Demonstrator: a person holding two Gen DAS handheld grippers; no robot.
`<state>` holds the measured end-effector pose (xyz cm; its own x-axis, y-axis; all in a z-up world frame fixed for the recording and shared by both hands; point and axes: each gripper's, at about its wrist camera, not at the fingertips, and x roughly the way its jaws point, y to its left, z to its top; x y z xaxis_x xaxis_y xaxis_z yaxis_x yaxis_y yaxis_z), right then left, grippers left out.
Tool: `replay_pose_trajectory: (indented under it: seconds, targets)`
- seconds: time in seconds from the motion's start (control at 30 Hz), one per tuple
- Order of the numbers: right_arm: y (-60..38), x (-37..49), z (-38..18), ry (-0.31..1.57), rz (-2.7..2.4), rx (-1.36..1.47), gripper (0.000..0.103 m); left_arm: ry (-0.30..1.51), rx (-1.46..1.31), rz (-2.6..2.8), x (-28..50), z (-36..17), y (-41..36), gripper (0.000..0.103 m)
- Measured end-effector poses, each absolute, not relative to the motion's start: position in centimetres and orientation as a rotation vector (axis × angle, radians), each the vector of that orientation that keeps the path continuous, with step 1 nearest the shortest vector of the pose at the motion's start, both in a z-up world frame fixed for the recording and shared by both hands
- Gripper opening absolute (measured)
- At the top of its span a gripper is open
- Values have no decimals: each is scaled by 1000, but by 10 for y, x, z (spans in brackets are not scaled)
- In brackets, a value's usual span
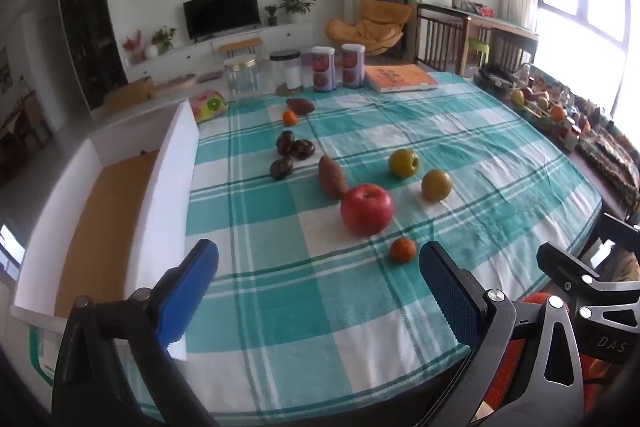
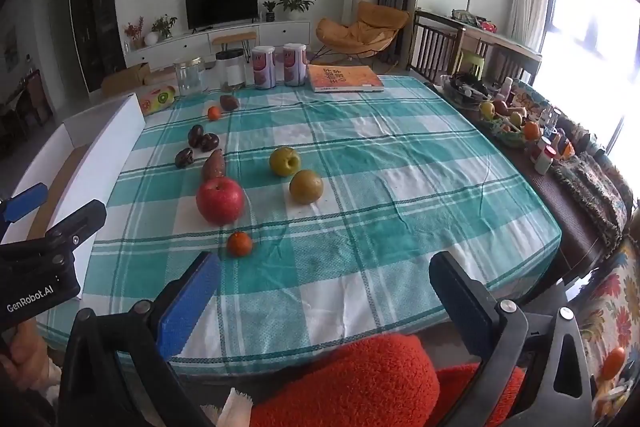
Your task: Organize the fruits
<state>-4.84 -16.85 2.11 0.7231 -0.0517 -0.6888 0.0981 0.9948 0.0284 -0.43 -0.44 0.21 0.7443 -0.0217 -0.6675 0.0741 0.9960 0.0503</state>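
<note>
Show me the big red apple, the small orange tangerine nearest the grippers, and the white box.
Big red apple point(image 1: 366, 209): left wrist view, front skin.
Small orange tangerine point(image 1: 402, 250): left wrist view, centre.
White open box point(image 1: 172, 179): left wrist view, right wall.

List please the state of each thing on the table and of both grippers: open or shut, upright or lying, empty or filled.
left gripper: open, empty
right gripper: open, empty
white box: open on top
glass jar: upright, lid on, looks empty
two cans: upright, lids on
book: lying flat, shut
red apple: loose on the cloth
</note>
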Motion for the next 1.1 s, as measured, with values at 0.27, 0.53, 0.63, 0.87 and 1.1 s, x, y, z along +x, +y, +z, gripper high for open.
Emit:
replay_pose_trajectory:
  seconds: [0.27,0.53,0.63,0.87,1.1]
  targets:
    - [-161,-45,-30,723,-72,139,103,771,68,5,-6,-17,7,101]
    - [-174,-40,-45,696,-118,163,103,772,50,16,-7,-26,11,101]
    - [-176,-39,-48,698,-121,164,103,780,54,9,-5,-32,8,101]
    - [-176,-41,-52,679,-130,149,103,795,59,10,-1,-47,4,101]
    - [-177,-42,-54,671,-135,151,103,819,38,8,1,-58,6,101]
